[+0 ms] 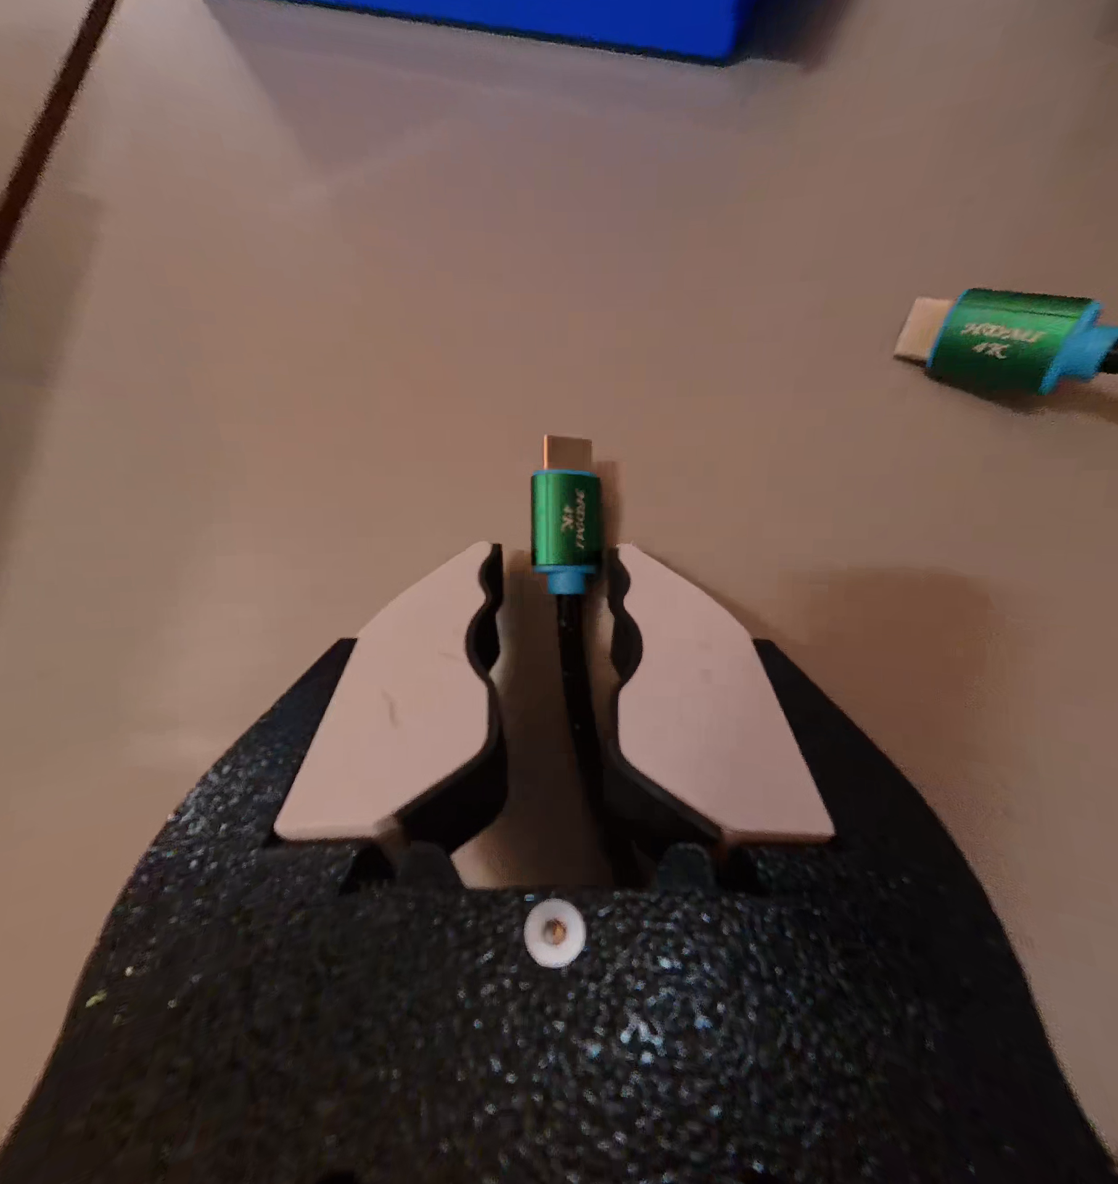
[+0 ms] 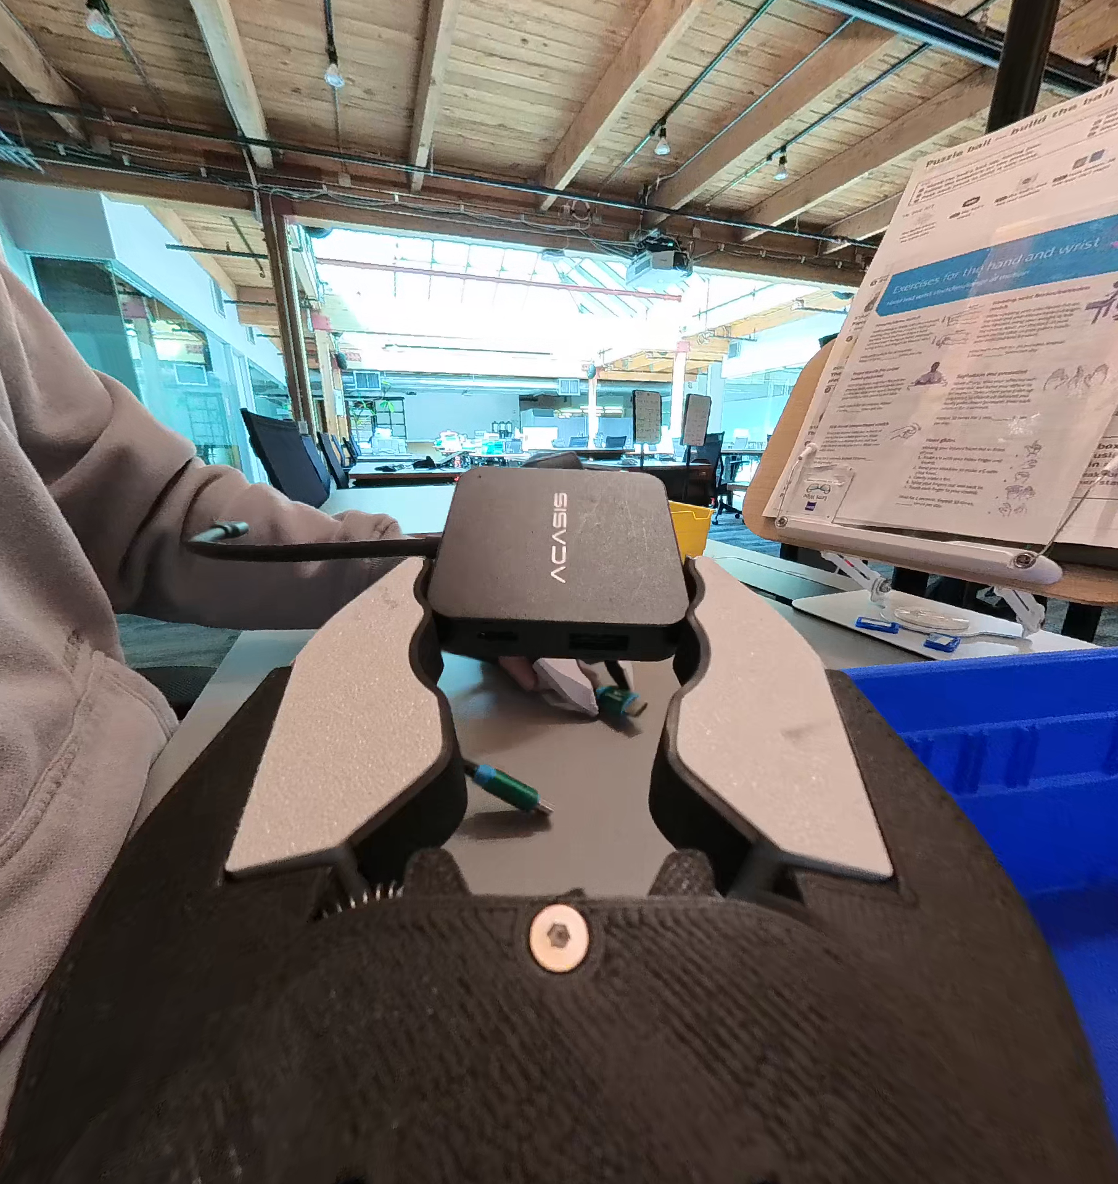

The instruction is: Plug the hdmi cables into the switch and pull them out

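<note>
on the beige desk point(image 1: 287, 320), seen from the left wrist view, the left gripper point(image 1: 555, 557) stands over a green hdmi plug point(image 1: 564, 520) whose black cable point(image 1: 578, 692) runs back between the fingers; the jaws are parted with a gap on either side of the plug's blue collar, gripping nothing, so this looks like a line-up for a pinch on the plug body, metal tip pointing away and ready to be presented to a port. a second green hdmi plug point(image 1: 1011, 339) lies well apart to the right, tip toward the middle, and the corner of a blue bin point(image 1: 543, 25) sits at the far edge. the right wrist view gives what that one lacks: the right gripper point(image 2: 559, 602) is closed on the black switch point(image 2: 556, 557), one finger on each side edge, holding it up off the desk with its port face turned back toward the camera and its own lead point(image 2: 300, 548) trailing left past a person's sleeve point(image 2: 63, 512). i judge it is held this way to offer the ports to the incoming plug. beneath the switch both green plugs show small, the farther one with the left gripper at it. only this view shows the switch and a document stand point(image 2: 992, 384); only the left view shows clearly how the open jaws flank the plug. neither cable is plugged in yet.
</note>
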Demonstrator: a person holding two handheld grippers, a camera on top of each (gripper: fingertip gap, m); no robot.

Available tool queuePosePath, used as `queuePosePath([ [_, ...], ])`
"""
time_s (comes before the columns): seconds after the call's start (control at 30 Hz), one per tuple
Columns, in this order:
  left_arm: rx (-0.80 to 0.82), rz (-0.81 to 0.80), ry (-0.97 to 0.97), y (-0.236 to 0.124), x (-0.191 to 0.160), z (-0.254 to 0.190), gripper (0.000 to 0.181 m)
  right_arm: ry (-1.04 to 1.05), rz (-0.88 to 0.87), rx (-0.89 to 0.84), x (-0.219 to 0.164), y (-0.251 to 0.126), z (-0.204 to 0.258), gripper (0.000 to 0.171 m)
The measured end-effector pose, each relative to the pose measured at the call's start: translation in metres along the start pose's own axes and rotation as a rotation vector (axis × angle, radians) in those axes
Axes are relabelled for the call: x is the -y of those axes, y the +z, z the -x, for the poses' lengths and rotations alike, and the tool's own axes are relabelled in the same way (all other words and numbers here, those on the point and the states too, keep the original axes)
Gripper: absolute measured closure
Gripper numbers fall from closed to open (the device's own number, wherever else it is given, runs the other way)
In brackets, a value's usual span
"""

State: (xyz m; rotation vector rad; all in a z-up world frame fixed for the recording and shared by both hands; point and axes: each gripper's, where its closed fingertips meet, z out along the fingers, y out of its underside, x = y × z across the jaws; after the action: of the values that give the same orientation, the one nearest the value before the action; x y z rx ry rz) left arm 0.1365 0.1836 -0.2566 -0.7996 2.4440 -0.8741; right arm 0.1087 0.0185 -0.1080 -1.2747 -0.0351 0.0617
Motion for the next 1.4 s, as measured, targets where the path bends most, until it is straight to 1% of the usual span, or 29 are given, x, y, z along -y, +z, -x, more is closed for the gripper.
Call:
queuePosePath([
  [0.03, 0.024, 0.004, 0.031, 0.000, 0.001, 0.001, 0.147, -0.001, 0.000, 0.000, 0.000, 0.000, 0.000, 0.099],
  [0.1, 0.057, 0.014, 0.081, 0.000, 0.002, 0.001, 0.147, 0.000, -0.003, 0.001, 0.000, 0.000, 0.000, 0.099],
  [0.3, 0.183, 0.035, 0.191, -0.001, 0.005, 0.002, 0.155, -0.003, 0.001, -0.004, 0.000, 0.000, -0.001, 0.099],
  [0.33, 0.214, 0.033, 0.219, -0.001, 0.006, 0.002, 0.161, -0.004, 0.002, -0.005, 0.000, 0.000, -0.001, 0.099],
  [0.43, 0.339, 0.006, 0.293, -0.002, 0.010, 0.007, 0.161, -0.006, 0.005, -0.005, -0.001, 0.000, -0.001, 0.099],
  [0.57, 0.484, 0.016, 0.341, -0.005, 0.013, 0.017, 0.161, -0.009, 0.010, -0.007, -0.002, 0.000, -0.001, 0.099],
  [0.7, 0.523, 0.037, 0.388, -0.003, 0.014, 0.018, 0.161, -0.010, 0.008, -0.015, -0.002, 0.000, -0.002, 0.099],
  [0.8, 0.515, 0.081, 0.305, -0.002, 0.011, 0.023, 0.161, -0.010, 0.012, -0.024, -0.002, 0.000, -0.004, 0.099],
  [0.87, 0.453, 0.093, 0.205, -0.001, 0.008, 0.025, 0.161, -0.016, 0.024, -0.024, -0.004, 0.000, -0.003, 0.099],
  [0.93, 0.344, 0.107, 0.100, 0.000, 0.002, 0.025, 0.161, -0.013, 0.030, -0.014, -0.005, 0.001, -0.002, 0.099],
  [0.97, 0.281, 0.115, 0.044, -0.002, -0.001, 0.025, 0.161, -0.009, 0.034, -0.006, -0.006, 0.001, 0.000, 0.099],
  [1.03, 0.096, 0.088, -0.108, -0.007, 0.002, 0.015, 0.161, -0.007, 0.039, 0.004, -0.007, 0.001, 0.001, 0.099],
  [1.1, -0.110, 0.063, -0.237, -0.019, 0.013, 0.001, 0.161, 0.014, 0.030, 0.031, -0.006, 0.001, 0.005, 0.099],
  [1.2, -0.318, 0.016, -0.306, -0.045, 0.035, -0.013, 0.161, 0.078, -0.039, 0.108, 0.006, -0.002, 0.013, 0.099],
  [1.3, -0.506, -0.108, -0.352, -0.083, 0.071, -0.023, 0.161, 0.103, -0.097, 0.140, 0.017, -0.009, 0.015, 0.099],
  [1.37, -0.591, -0.155, -0.373, -0.105, 0.093, -0.029, 0.161, 0.075, -0.058, 0.113, 0.011, -0.010, 0.011, 0.099],
  [1.4, -0.624, -0.145, -0.373, -0.113, 0.100, -0.035, 0.161, 0.053, -0.027, 0.098, 0.007, -0.010, 0.009, 0.099],
])
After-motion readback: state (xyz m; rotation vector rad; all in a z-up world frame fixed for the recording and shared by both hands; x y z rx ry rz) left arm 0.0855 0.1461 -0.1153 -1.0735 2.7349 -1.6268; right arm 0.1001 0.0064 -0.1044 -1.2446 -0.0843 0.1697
